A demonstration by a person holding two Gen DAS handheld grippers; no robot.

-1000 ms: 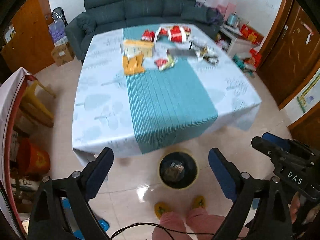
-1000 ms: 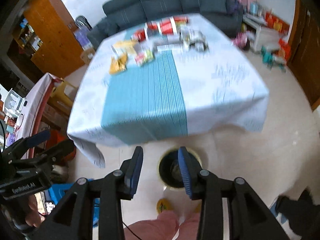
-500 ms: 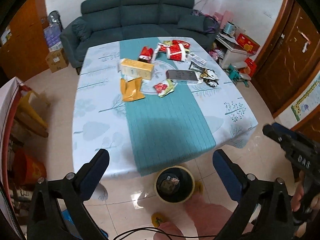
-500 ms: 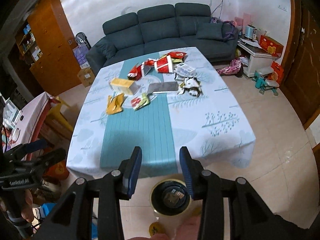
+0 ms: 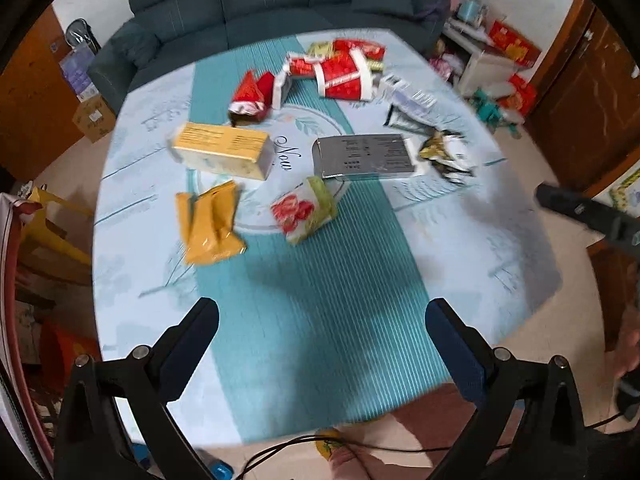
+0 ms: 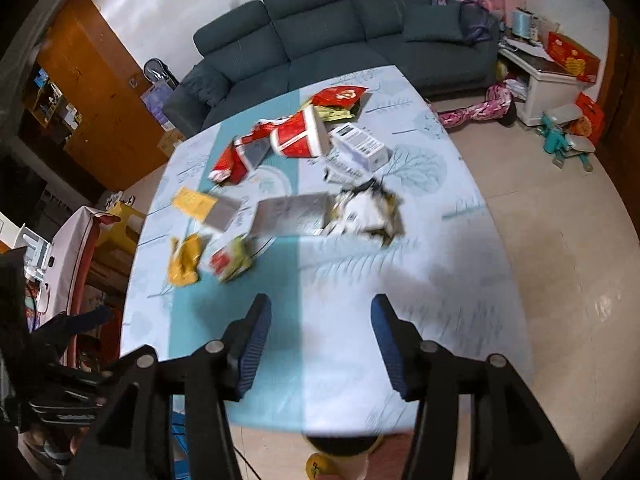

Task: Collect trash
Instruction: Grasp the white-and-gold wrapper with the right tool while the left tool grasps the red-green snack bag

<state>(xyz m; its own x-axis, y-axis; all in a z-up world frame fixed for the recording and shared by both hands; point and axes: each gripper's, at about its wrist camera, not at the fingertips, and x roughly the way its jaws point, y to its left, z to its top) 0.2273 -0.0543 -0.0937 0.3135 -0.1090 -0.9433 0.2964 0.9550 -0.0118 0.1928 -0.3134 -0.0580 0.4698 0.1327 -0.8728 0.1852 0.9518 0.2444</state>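
Now we hold both claws over the near end of the table with the pale leaf-print cloth and teal stripe (image 5: 472, 240). Our left gripper (image 5: 322, 344) is wide open with nothing in it. Our right gripper (image 6: 318, 344) is opening its jaws, and nothing is between them.

The trash lies farther up the table: a crumpled yellow wrapper (image 5: 210, 220), a red-and-green snack packet (image 5: 304, 210), a long yellow box (image 5: 224, 150), a flat grey box (image 5: 362, 156), a torn black-and-white wrapper (image 6: 366, 214) and a heap of red wrappers (image 5: 340, 68).

We think a quick grab could go wrong. The soft wrappers may slide away, or a jaw may pinch the cloth and drag everything.

The teal strip near us is bare, so there is room to reach in. The pieces sit close together, well away from the table's edges. The round black bin (image 6: 340, 446) peeks out just under the near edge.
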